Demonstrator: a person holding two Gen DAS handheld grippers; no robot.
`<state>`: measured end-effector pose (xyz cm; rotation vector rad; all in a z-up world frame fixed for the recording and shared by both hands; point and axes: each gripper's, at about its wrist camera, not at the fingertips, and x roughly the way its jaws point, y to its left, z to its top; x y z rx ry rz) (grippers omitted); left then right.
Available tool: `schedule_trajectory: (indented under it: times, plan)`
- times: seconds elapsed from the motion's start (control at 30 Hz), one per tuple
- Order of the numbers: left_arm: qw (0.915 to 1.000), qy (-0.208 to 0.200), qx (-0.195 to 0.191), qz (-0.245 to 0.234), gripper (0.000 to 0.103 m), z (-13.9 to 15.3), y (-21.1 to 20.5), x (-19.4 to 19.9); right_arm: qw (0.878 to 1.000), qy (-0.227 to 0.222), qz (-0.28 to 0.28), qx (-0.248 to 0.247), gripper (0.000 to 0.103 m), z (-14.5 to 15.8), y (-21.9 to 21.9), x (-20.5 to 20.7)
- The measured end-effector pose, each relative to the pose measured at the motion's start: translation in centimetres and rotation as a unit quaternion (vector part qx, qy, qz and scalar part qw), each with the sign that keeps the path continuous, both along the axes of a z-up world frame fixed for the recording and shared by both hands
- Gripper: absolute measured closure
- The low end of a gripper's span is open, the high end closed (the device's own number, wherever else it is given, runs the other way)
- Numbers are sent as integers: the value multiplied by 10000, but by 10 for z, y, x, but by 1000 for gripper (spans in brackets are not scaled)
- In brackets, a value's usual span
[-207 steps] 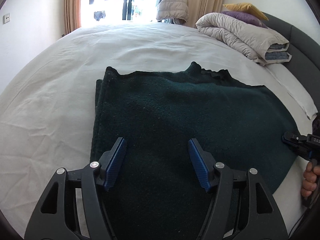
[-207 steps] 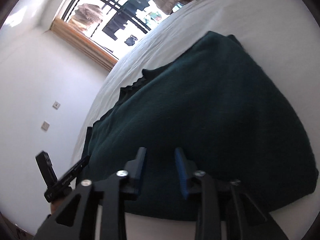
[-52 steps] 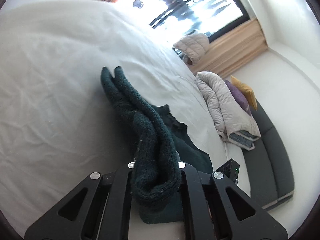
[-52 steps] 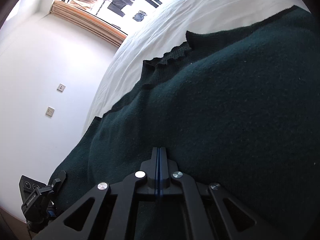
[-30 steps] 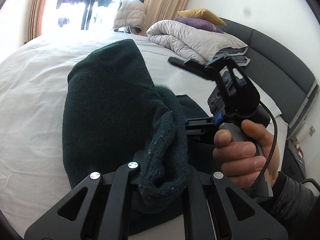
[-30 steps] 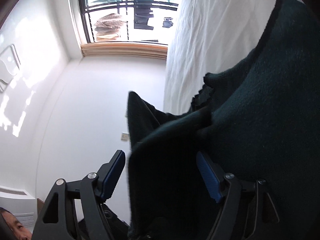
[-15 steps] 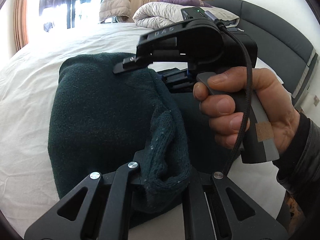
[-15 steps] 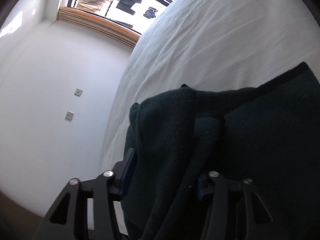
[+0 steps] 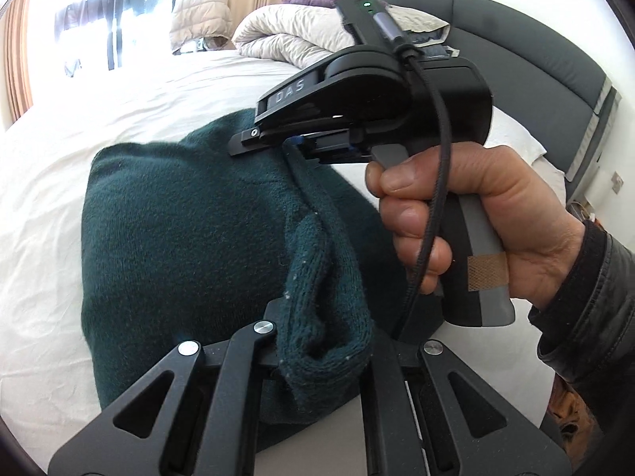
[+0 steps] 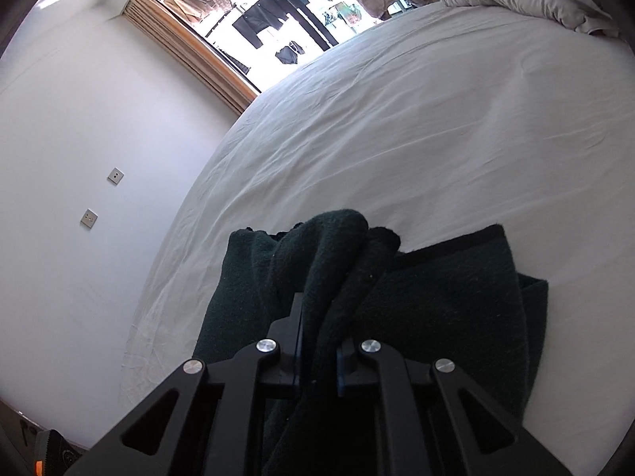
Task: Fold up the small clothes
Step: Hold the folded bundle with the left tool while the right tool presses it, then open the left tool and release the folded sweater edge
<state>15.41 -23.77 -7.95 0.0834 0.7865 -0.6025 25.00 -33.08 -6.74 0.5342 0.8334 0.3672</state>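
Both grippers, left gripper [image 9: 323,351] and right gripper [image 10: 317,361], clamped on sweater [image 9: 178,230], right just closed; thin pinch, could slip mid-fold.

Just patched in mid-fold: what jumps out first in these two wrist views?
The dark green knit garment dominates, bunched near the edge of the white bed. Both tools are clamped on it: the left hand-held gripper pinches a thick fold, and the right hand-held gripper, whose jaws have just been closing, grips another fold. In the left view, the person's hand on the right tool fills the foreground.
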Motion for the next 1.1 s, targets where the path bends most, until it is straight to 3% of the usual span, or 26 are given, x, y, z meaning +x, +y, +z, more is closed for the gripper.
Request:
schedule_trajectory:
  times: [0.27, 0.63, 0.7, 0.77, 0.83, 0.9, 0.93, 1.03, 1.07, 1.1]
  plan:
    - [9998, 144, 68, -130, 97, -20, -26, -3, 9989, 256, 100, -384, 92, -15, -36, -5]
    - [9997, 238, 99, -9, 95, -33, -52, 5, 9970, 469, 108, -599, 92, -29, -50, 1]
    - [9995, 321, -22, 31, 90, -38, -53, 8, 9969, 499, 72, -603, 92, -34, -52, 5]
    - [9988, 420, -251, -31, 67, -36, -54, 8, 9974, 487, 15, -533, 91, -36, -52, 8]
    - [9982, 453, -394, -58, 60, -34, -47, 4, 9978, 458, -53, -470, 90, -38, -57, 6]
    - [9947, 742, -680, -193, 49, -32, -34, -4, 9981, 435, -225, -372, 83, -35, -64, 0]
    - [9933, 762, -836, -252, 38, -29, -23, -12, 9982, 447, -306, -262, 82, -35, -70, -3]
    - [9919, 639, -1030, -366, 37, -22, 14, -39, 9979, 419, -473, -156, 81, -28, -86, -19]
    - [9915, 643, -1081, -323, 37, -20, 27, -44, 9975, 356, -567, -242, 73, -24, -90, -27]
    - [9910, 619, -1155, -268, 37, -18, 41, -47, 9970, 312, -648, -303, 72, -20, -93, -34]
